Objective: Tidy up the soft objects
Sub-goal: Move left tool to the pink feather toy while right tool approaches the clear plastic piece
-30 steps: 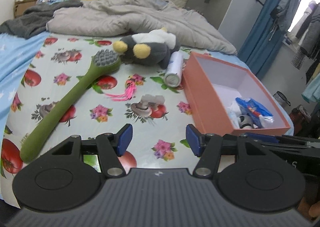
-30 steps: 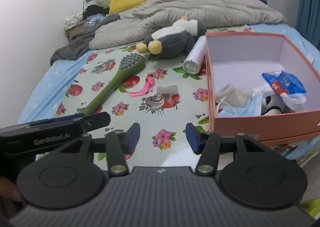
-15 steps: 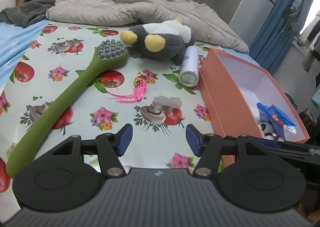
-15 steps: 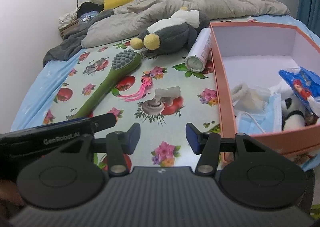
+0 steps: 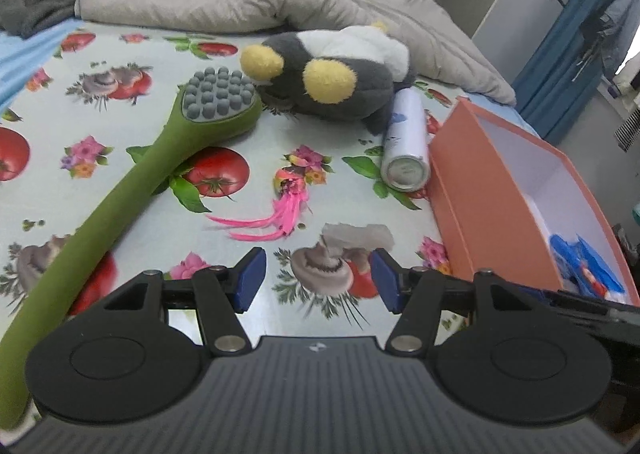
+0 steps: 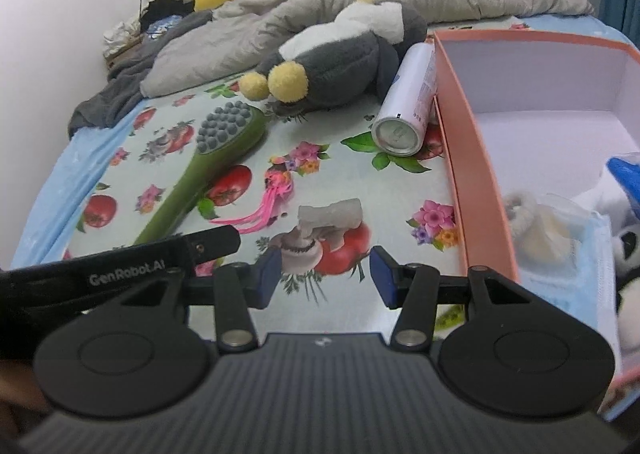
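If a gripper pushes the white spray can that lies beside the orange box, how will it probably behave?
The white spray can lies on its side, so it would probably roll rather than slide. Its smooth round wall may slip between pads. The orange box right beside it would likely stop it rolling that way.

The long green brush (image 5: pixel 120 205) is running out of the left wrist frame at the lower left, handle end unseen. The orange box (image 6: pixel 472 157) is being cut by the right edge in both views. The small translucent piece (image 6: pixel 328 213) is staying unidentifiable.
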